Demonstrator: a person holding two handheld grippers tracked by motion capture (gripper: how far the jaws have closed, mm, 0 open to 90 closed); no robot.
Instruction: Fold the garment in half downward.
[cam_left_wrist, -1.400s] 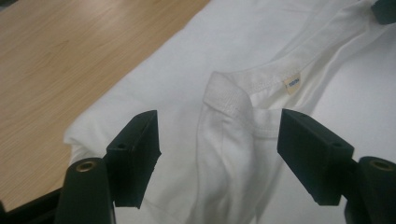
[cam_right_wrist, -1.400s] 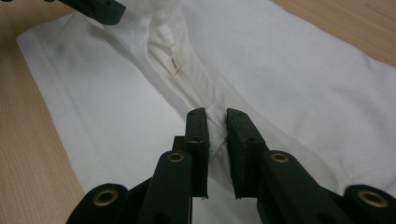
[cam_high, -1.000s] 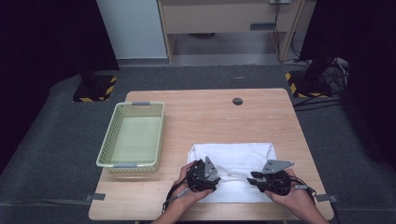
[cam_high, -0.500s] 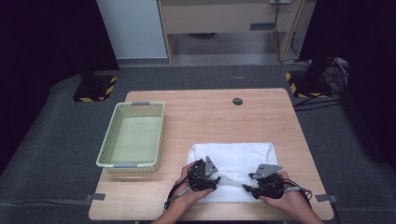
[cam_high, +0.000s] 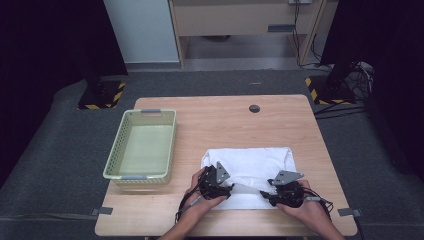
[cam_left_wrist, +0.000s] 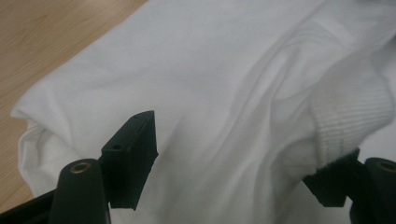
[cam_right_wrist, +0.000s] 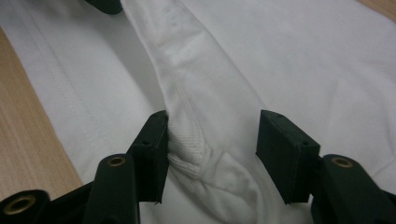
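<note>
A white folded garment (cam_high: 250, 165) lies on the wooden table (cam_high: 225, 120), near its front edge. My left gripper (cam_high: 229, 189) sits at the garment's near left part. In the left gripper view this gripper (cam_left_wrist: 238, 140) is open; its jaws have just been opening, a ribbed hem (cam_left_wrist: 350, 112) drapes against the right-hand jaw and smooth cloth lies between them. My right gripper (cam_high: 264, 194) is at the near right part. The right gripper (cam_right_wrist: 212, 116) is open too, its jaws having widened within the last second. A raised ribbed fold (cam_right_wrist: 187, 149) leans on its left jaw, clear of the other.
A pale green plastic basket (cam_high: 142, 147) stands on the left half of the table, holding nothing. A dark round hole (cam_high: 254, 108) sits near the far edge. Bare wood lies beyond the garment and to its right. Dark floor surrounds the table.
Both hands have stayed at the garment's near edge, with only a slight shift of the right one. The garment lies as before.
</note>
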